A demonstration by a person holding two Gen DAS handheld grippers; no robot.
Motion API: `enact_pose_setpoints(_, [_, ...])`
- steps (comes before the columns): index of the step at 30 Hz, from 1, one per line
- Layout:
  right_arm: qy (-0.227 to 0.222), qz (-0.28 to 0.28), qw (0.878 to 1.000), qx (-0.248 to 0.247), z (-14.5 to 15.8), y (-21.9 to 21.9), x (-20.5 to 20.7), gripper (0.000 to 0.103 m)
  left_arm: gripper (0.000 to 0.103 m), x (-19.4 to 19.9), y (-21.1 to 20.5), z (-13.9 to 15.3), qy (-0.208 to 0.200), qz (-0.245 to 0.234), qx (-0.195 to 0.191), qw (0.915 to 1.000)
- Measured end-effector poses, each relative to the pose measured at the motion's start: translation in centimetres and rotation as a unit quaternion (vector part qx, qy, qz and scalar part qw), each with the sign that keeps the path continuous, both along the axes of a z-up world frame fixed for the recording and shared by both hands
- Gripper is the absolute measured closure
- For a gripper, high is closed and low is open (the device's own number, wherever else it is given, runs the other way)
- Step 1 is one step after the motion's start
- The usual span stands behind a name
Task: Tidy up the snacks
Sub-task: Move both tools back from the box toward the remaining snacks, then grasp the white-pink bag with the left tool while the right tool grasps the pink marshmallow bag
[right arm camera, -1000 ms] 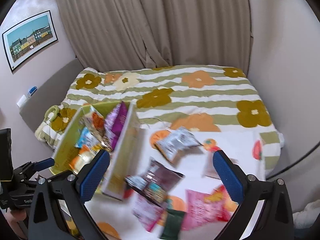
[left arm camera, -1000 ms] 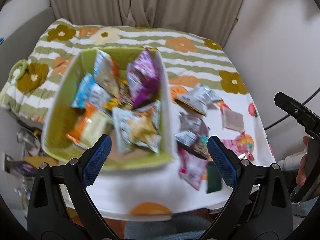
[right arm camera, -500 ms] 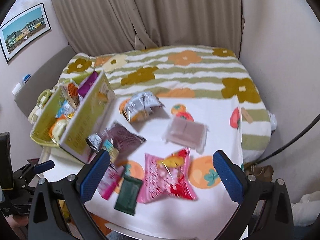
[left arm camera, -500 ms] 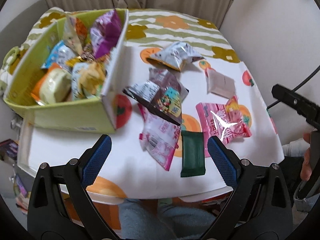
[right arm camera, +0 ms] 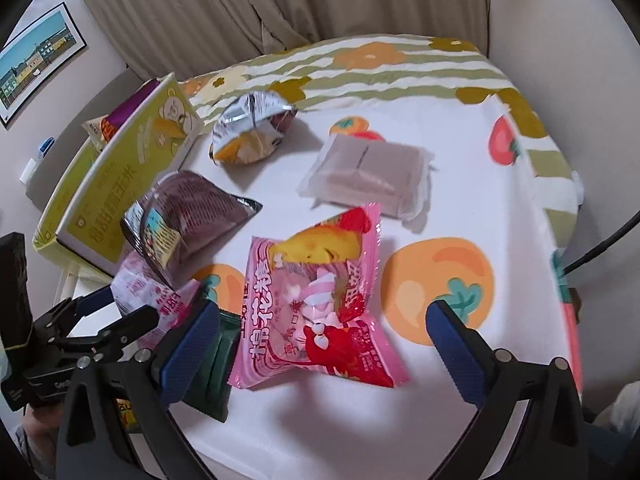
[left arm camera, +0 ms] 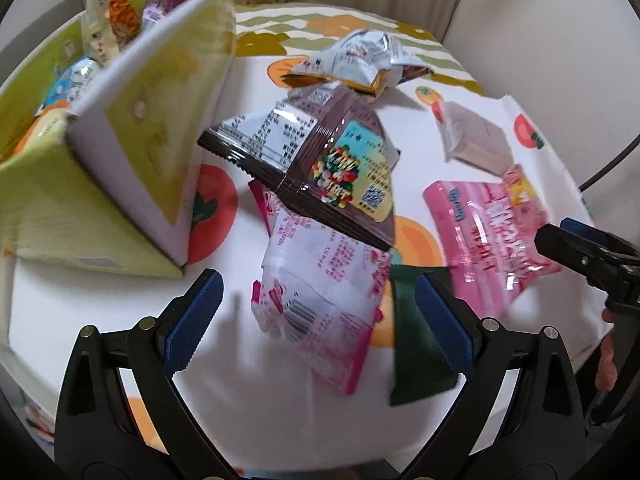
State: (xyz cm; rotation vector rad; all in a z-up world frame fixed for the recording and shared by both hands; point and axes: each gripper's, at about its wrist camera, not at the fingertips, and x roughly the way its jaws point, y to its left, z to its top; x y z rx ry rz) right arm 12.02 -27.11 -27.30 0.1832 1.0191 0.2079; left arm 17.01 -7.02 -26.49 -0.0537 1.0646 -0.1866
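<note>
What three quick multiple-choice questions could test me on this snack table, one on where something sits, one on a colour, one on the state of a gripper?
1. Where does the brown snack bag lie?
A. Inside the green box
B. Partly on top of the pink-and-white packet
C. Alone near the table's far edge

2. What colour is the flat packet lying beside the pink-and-white packet?
A. Dark green
B. Yellow
C. Silver

3. How is the right gripper?
A. Shut on the silver bag
B. Shut on the pale brown packet
C. Open, with the pink marshmallow bag between its fingers

Answers: 1 B, its lower end overlaps that packet in the left wrist view. 2 A, it shows dark green in both views. 3 C, the blue pads stand wide apart either side of the pink marshmallow bag.
</note>
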Motion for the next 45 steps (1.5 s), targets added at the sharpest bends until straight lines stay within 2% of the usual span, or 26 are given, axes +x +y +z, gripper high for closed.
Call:
enact_pose_setpoints(2, [0.003, 0.006, 1.000, -0.001, -0.7, 0.3, 0.2, 0.000, 0.007, 0.3, -0.1, -0.8, 0.002, -0.003, 0.001, 1.0000])
enact_pose_setpoints(6, [0.009, 0.013, 1.000, 0.003, -1.9, 0.8, 0.9, 0.000, 0.019, 0.7, -0.1, -1.8, 0.011, -0.007, 0.006, 0.9999])
enact_pose_setpoints(9, [0.012, 0.019, 1.000, 0.002, -2.4, 1.1, 1.3, 0.000, 0.025, 0.9, 0.0, -2.4, 0.017, -0.011, -0.008, 0.9998])
enact_pose_setpoints(13, [0.010, 0.029, 1.000, -0.001, -2.9, 1.7, 1.7, 0.000, 0.035, 0.8, -1.5, -2.5, 0.011, -0.034, 0.040, 0.9986])
enact_pose_setpoints(18, [0.010, 0.037, 0.999, -0.008, -3.4, 2.4, 1.9, 0.000, 0.054, 0.7, -1.5, -2.3, 0.009, -0.039, 0.050, 0.9980])
enact_pose_setpoints(27, [0.002, 0.035, 0.999, -0.031, -3.8, 2.7, 2.0, 0.001, 0.056, -0.4, -0.3, -1.9, 0.020, -0.029, 0.047, 0.9982])
enact_pose_setpoints(31, [0.012, 0.040, 0.999, -0.031, -4.2, 2.8, 2.5, 0.013, 0.056, -1.1, 0.2, -1.7, 0.026, -0.020, 0.045, 0.9984])
enact_pose_setpoints(35, [0.009, 0.046, 0.998, -0.036, -4.2, 2.9, 2.6, 0.018, 0.056, -1.3, 0.4, -1.5, 0.027, -0.015, 0.043, 0.9986])
enact_pose_setpoints(37, [0.004, 0.048, 0.998, -0.036, -4.0, 2.9, 2.4, 0.026, 0.056, -1.4, 0.4, -1.3, 0.025, -0.015, 0.042, 0.9987])
enact_pose_setpoints(40, [-0.002, 0.050, 0.998, -0.049, -3.7, 3.2, 2.1, 0.028, 0.056, -1.6, 0.3, -0.9, 0.022, -0.015, 0.043, 0.9987])
enact_pose_setpoints(45, [-0.011, 0.035, 0.999, -0.037, -3.0, 2.4, 1.5, 0.029, 0.056, -2.0, 0.2, 0.1, 0.015, -0.014, 0.041, 0.9990])
